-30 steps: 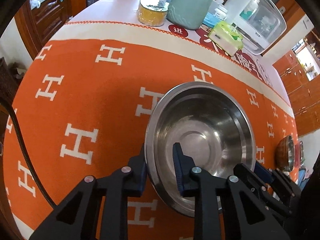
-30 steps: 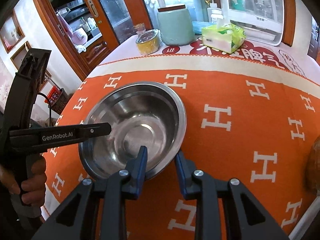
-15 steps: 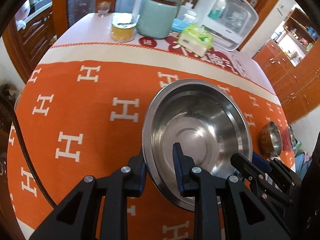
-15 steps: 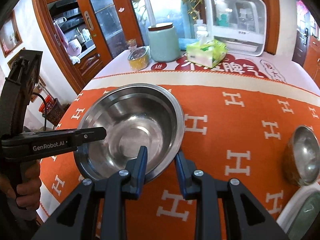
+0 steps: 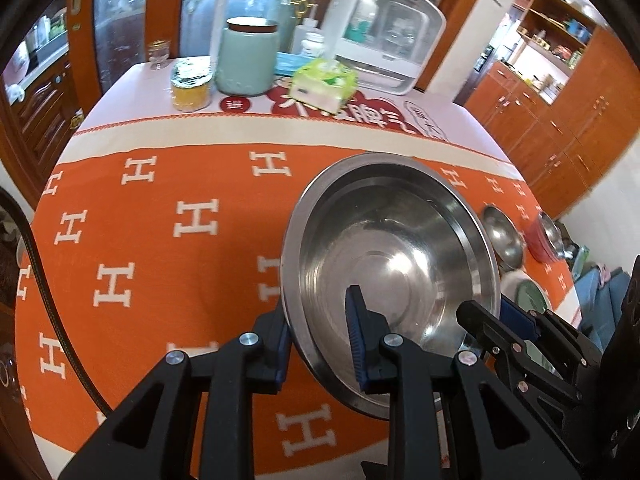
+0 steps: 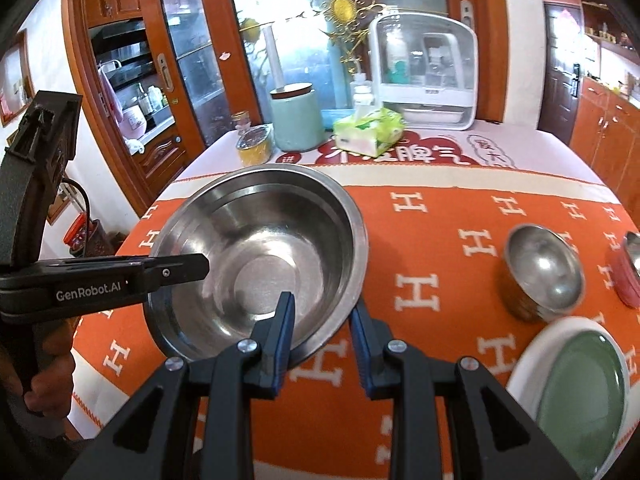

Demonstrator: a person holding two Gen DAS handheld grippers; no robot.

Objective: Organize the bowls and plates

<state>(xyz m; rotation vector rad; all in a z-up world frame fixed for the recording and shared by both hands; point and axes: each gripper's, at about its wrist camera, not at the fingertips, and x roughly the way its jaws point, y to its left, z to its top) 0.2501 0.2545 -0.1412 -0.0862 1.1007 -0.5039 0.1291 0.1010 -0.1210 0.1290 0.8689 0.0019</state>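
You are standing by shiny brown wooden cupboards [image 5: 568, 120]; daylight is coming through the tall glass doors [image 6: 304, 40].

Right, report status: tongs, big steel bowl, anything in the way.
Both tongs, left and right, clamped on big steel bowl rim, opposite sides. Bowl tilted, off the cloth. Small steel bowl and green plate sit rightward.

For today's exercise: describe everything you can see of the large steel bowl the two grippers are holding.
The large steel bowl is round, shiny metal with a flat rolled rim, a stepped inner wall and a flat circular base. It is empty and tilted slightly above the orange cloth. The left gripper and right gripper each clamp its rim, one finger inside, one outside.
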